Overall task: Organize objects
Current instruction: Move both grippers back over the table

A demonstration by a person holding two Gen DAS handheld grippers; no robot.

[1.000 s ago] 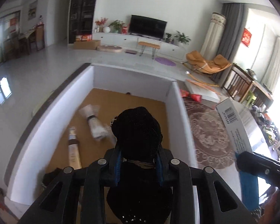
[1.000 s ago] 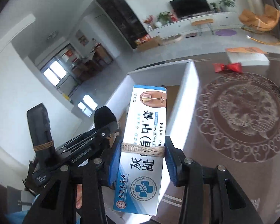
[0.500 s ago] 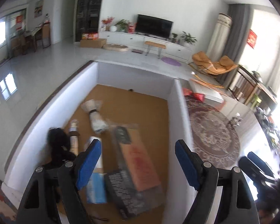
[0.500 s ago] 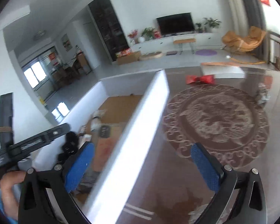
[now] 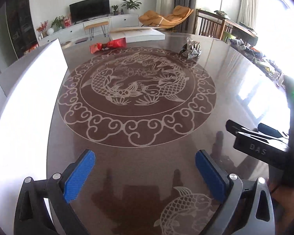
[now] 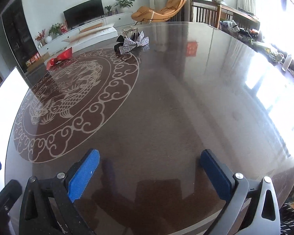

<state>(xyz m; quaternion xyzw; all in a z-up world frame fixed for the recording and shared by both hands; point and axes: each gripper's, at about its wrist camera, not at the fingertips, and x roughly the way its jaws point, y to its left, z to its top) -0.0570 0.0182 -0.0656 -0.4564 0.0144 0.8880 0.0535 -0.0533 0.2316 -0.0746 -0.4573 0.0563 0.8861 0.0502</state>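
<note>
Both grippers have swung away from the white box since a second ago, when the left one clamped a black bundle and the right one a cream carton; neither thing is between the pads now. Left gripper (image 5: 145,168): its jaws have just been opening and stand wide apart over the glossy brown counter (image 5: 139,137), nothing between them. Right gripper (image 6: 150,168): also wide apart and empty (it opened earlier within that second).

Ahead of the left gripper lies the fish medallion printed on the counter. Beyond it, far ahead and slightly left, lies a red bow (image 5: 107,46); far ahead and to the right sits a silver bow (image 5: 191,50). The box (image 5: 27,90) runs along the left gripper's left side, only its outer wall showing. The right gripper's body shows at the right edge of the left wrist view.

From the right gripper, the silver bow (image 6: 133,42) is far ahead, the red bow (image 6: 59,57) far ahead-left, the box (image 6: 5,101) at its left.
</note>
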